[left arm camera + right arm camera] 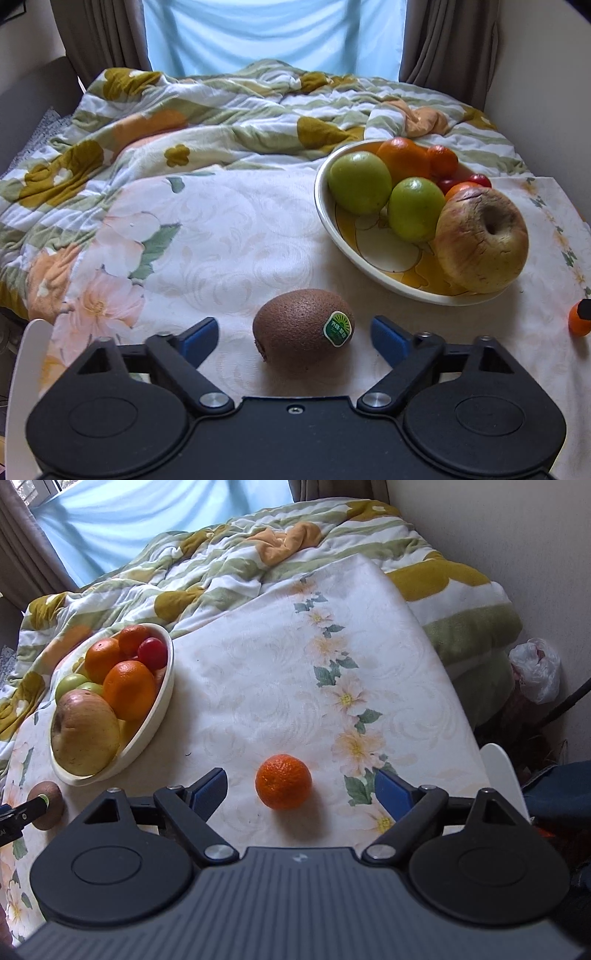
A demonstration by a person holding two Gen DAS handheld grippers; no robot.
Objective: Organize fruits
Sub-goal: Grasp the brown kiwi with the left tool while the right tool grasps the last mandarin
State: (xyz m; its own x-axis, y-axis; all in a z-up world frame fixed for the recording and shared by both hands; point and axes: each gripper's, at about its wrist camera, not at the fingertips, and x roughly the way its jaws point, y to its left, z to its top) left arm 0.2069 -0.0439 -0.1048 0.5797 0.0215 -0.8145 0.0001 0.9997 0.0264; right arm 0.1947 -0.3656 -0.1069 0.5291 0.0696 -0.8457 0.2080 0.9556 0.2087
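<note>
A brown kiwi (303, 328) with a green sticker lies on the floral cloth between the open fingers of my left gripper (295, 334), not gripped. It also shows in the right wrist view (46, 805). A small orange mandarin (283, 781) lies between the open fingers of my right gripper (301, 788), not gripped; its edge shows in the left wrist view (580, 319). A cream bowl (325, 206) holds two green apples, oranges, red fruits and a large wrinkled apple (482, 240). The bowl (166, 701) sits left of the mandarin.
A rumpled flowered quilt (184, 122) lies behind the cloth-covered table (295, 657). Curtains and a window are at the back. A wall and a plastic bag (535, 668) stand to the right. A white chair back (502, 771) is near the right gripper.
</note>
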